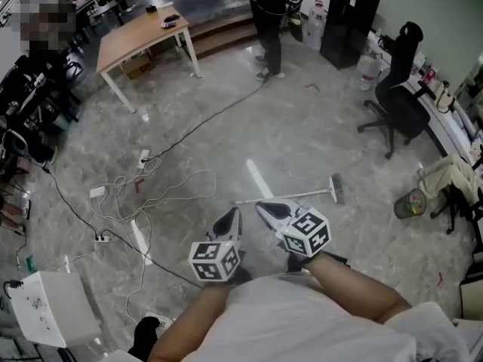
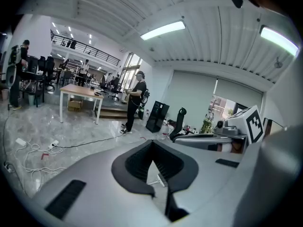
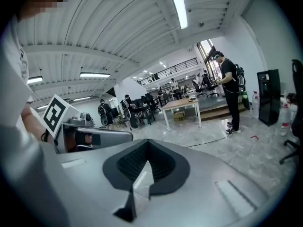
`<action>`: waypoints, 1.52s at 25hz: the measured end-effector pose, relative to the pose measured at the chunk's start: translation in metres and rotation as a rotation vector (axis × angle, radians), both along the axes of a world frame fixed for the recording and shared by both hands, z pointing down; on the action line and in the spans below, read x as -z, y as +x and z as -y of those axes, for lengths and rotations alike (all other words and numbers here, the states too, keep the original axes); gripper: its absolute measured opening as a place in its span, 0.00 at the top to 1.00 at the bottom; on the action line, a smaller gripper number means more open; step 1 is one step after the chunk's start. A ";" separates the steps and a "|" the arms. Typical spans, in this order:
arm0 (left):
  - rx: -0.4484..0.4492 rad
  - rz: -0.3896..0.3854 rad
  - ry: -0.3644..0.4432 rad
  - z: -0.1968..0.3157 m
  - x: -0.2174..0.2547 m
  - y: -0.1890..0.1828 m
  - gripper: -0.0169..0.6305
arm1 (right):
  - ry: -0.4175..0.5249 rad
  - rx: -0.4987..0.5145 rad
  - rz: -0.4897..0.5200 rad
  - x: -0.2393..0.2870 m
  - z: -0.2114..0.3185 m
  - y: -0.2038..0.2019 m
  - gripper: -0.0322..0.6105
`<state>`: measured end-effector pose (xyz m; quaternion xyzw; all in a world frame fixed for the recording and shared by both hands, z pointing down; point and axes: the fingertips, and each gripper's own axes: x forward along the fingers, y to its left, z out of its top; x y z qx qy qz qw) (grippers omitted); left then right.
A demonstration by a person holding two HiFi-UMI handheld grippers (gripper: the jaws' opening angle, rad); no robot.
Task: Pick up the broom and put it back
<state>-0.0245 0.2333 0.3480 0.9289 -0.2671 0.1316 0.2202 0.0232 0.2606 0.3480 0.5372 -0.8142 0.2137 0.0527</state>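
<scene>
The broom (image 1: 302, 196) lies flat on the grey floor, its pale handle running left from the bristle head (image 1: 337, 189). Both grippers hang above the floor on the near side of the handle and touch nothing. My left gripper (image 1: 235, 211) is shut and empty, left of the handle's free end. My right gripper (image 1: 259, 206) is also shut and empty, its tip just short of the handle. In the left gripper view the jaws (image 2: 152, 143) meet at the tip, with the broom head (image 2: 161, 178) showing through the gap below. In the right gripper view the jaws (image 3: 147, 142) are closed over bare floor.
Loose cables and power strips (image 1: 143, 157) lie on the floor to the left. A wooden table (image 1: 143, 32) and a standing person (image 1: 268, 21) are farther off. An office chair (image 1: 396, 100), a wire bin (image 1: 410, 204) and a desk stand at the right, a white box (image 1: 49, 308) near left.
</scene>
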 end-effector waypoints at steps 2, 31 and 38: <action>-0.008 -0.002 0.000 0.006 0.001 -0.014 0.96 | 0.001 -0.009 -0.009 0.000 0.002 -0.008 0.95; 0.412 0.142 -0.212 0.268 -0.168 0.016 0.96 | -0.269 0.545 -0.223 -0.220 0.286 0.074 0.86; 0.441 0.180 -0.325 0.307 -0.281 -0.022 0.96 | -0.400 0.675 -0.317 -0.384 0.344 0.045 0.79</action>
